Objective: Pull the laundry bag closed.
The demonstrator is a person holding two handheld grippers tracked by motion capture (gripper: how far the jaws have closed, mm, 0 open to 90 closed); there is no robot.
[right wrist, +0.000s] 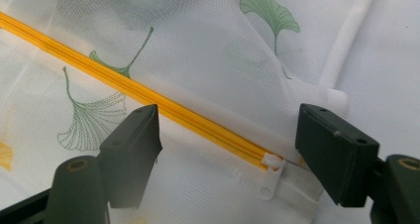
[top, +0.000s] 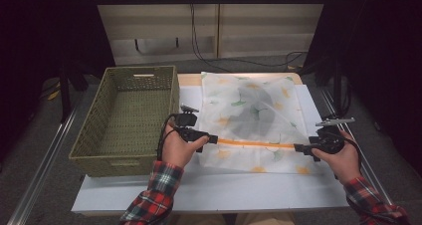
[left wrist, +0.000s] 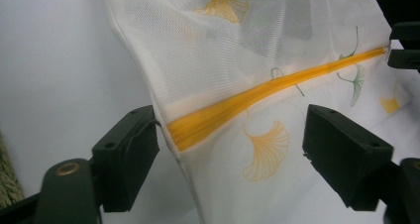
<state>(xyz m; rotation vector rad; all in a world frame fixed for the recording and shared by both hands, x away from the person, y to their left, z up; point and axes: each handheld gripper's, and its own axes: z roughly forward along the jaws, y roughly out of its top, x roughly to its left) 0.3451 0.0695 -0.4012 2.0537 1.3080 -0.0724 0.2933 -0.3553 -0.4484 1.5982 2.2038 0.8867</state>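
A white mesh bag [top: 268, 98] printed with yellow and green leaves lies flat on the table, and a dark garment [top: 251, 118] shows through it. Its orange zipper [top: 254, 144] runs across the near part. My left gripper [top: 213, 139] sits at the zipper's left end. In the left gripper view this gripper [left wrist: 233, 130] is open, with the zipper end [left wrist: 198, 127] lying between the spread jaws. My right gripper [top: 297, 147] is at the zipper's right end. In the right gripper view it [right wrist: 229, 122] is open, and the white zipper pull [right wrist: 270, 177] lies between its jaws.
An olive woven basket [top: 94, 113] stands to the left of the bag, close to my left hand. A white board [top: 224, 190] covers the table top under the bag, with bare room in front. Cables run across the floor behind.
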